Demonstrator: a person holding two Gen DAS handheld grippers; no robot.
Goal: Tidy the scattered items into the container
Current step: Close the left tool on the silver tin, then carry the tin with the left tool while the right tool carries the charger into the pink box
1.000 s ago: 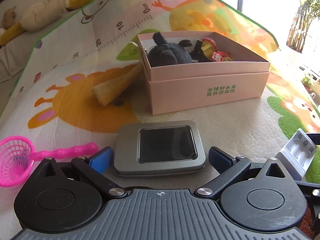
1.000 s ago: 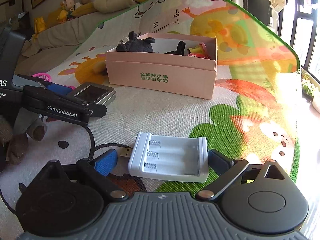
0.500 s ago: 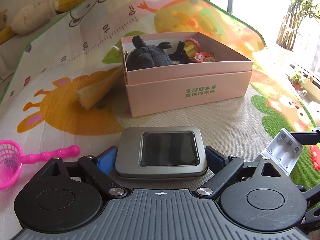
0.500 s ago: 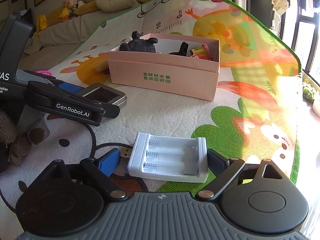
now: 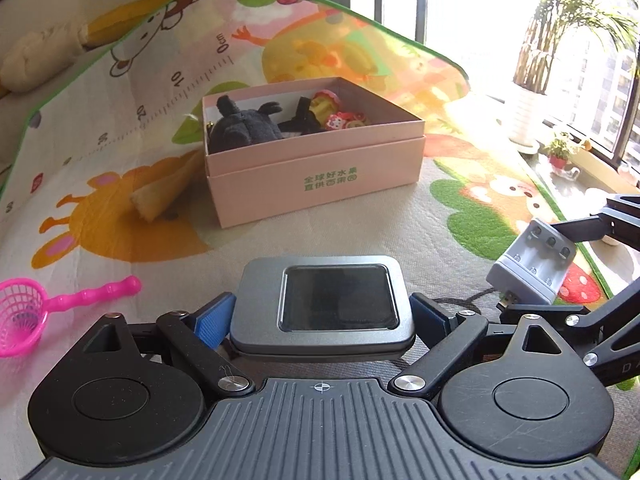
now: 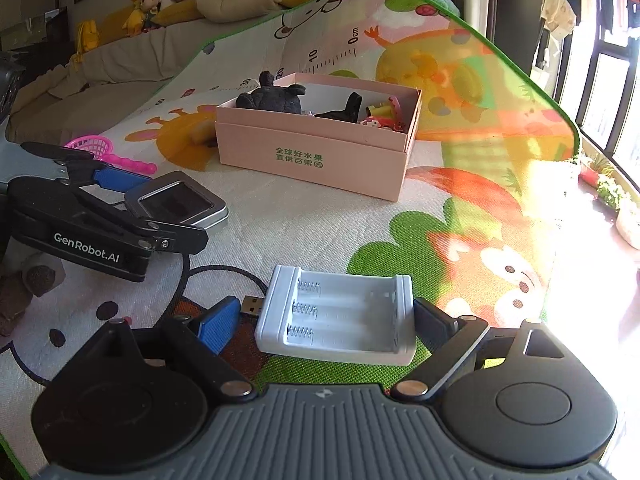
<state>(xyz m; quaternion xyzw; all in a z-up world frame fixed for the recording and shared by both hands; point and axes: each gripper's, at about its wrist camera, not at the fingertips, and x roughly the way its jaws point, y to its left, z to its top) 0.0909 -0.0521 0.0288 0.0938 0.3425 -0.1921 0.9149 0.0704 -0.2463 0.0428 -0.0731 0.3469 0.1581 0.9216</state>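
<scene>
My left gripper (image 5: pixel 320 320) is shut on a flat grey metal tin (image 5: pixel 324 304) with a dark window lid, its blue pads (image 5: pixel 210 322) pressing both short sides; the tin hangs just above the play mat. My right gripper (image 6: pixel 328 322) is shut on a white battery charger (image 6: pixel 336 320) with a USB plug, also raised off the mat. The charger (image 5: pixel 532 268) shows tilted at the right of the left wrist view. Ahead stands the open pink box (image 5: pixel 320 176), holding a dark plush toy (image 5: pixel 244 130) and small colourful toys.
A pink toy sieve (image 5: pixel 20 316) lies on the mat at the left. A beige plush piece (image 5: pixel 160 196) leans by the box's left side. A black cable (image 6: pixel 224 272) loops near the charger. Potted plants stand along the window at the right.
Both grippers have closed on their items. The tin and the charger have come up off the mat, and the box has shifted left in the left wrist view.
</scene>
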